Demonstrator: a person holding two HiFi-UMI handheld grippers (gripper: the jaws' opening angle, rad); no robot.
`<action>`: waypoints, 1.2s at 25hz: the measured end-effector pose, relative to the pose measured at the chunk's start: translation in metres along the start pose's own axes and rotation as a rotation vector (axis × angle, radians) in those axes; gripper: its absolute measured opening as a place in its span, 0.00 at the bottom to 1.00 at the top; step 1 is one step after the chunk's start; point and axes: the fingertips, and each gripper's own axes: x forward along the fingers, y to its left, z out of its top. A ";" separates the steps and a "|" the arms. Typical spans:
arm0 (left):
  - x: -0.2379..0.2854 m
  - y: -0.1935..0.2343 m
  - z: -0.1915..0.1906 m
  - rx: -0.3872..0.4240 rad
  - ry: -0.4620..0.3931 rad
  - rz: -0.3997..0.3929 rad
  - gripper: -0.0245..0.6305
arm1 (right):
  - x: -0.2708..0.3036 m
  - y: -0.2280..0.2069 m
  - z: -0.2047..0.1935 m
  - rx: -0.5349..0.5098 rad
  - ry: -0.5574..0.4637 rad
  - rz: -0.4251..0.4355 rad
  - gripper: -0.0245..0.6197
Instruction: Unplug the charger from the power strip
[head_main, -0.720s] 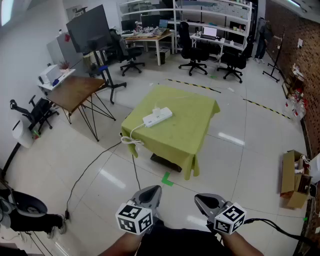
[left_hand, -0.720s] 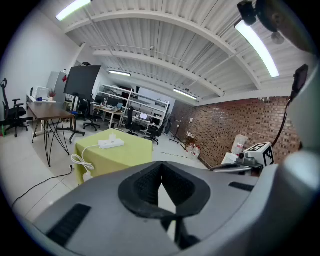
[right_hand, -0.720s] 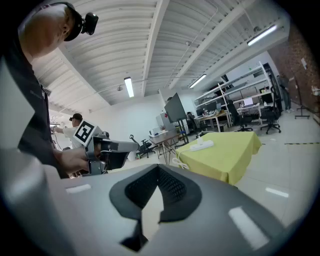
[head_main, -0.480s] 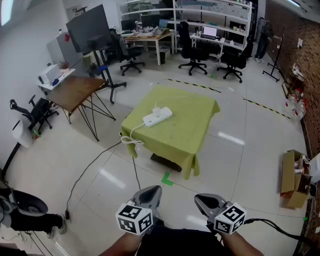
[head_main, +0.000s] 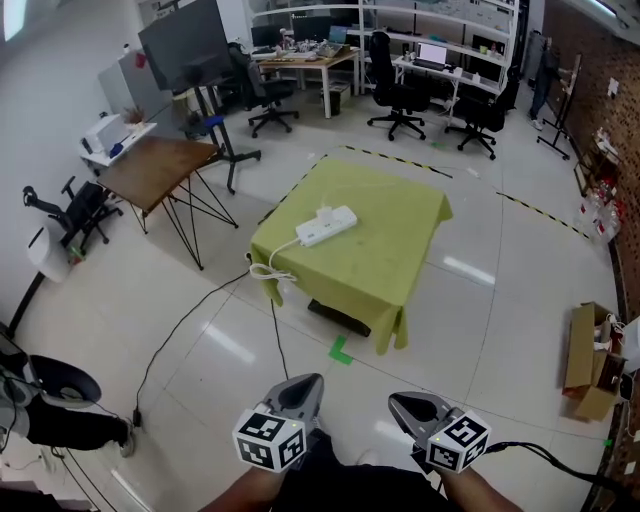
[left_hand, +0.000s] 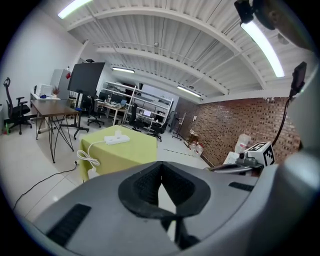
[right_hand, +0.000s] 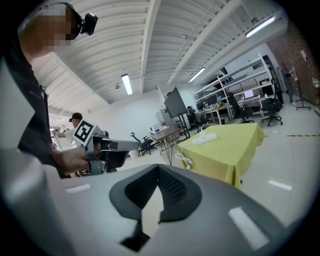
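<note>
A white power strip (head_main: 327, 226) lies on a table with a green cloth (head_main: 385, 250), far ahead of me. A white charger (head_main: 323, 211) stands plugged in at the strip's far side. The strip's white cable (head_main: 270, 272) hangs coiled over the table's left edge. Both grippers are low in the head view, well short of the table: the left gripper (head_main: 305, 381) and the right gripper (head_main: 398, 399), each shut on nothing. The strip also shows small in the left gripper view (left_hand: 116, 140) and in the right gripper view (right_hand: 205, 139).
A wooden table (head_main: 160, 170) stands left of the green one. A black cable (head_main: 190, 320) runs across the tiled floor, and a green tape mark (head_main: 340, 350) lies before the table. A cardboard box (head_main: 585, 355) sits at right. Office chairs and desks line the back.
The green table and strip sit slightly lower and nearer in the head view than before. Both grippers keep their places at the bottom, still shut.
</note>
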 end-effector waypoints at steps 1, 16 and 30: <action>0.001 0.005 0.001 -0.002 0.004 0.003 0.05 | 0.006 -0.001 0.000 0.004 0.007 0.003 0.04; 0.040 0.135 0.068 0.042 -0.015 -0.060 0.05 | 0.158 -0.022 0.073 -0.077 0.013 -0.032 0.04; 0.055 0.230 0.095 0.105 0.005 -0.079 0.05 | 0.268 -0.082 0.103 -0.121 0.061 -0.211 0.06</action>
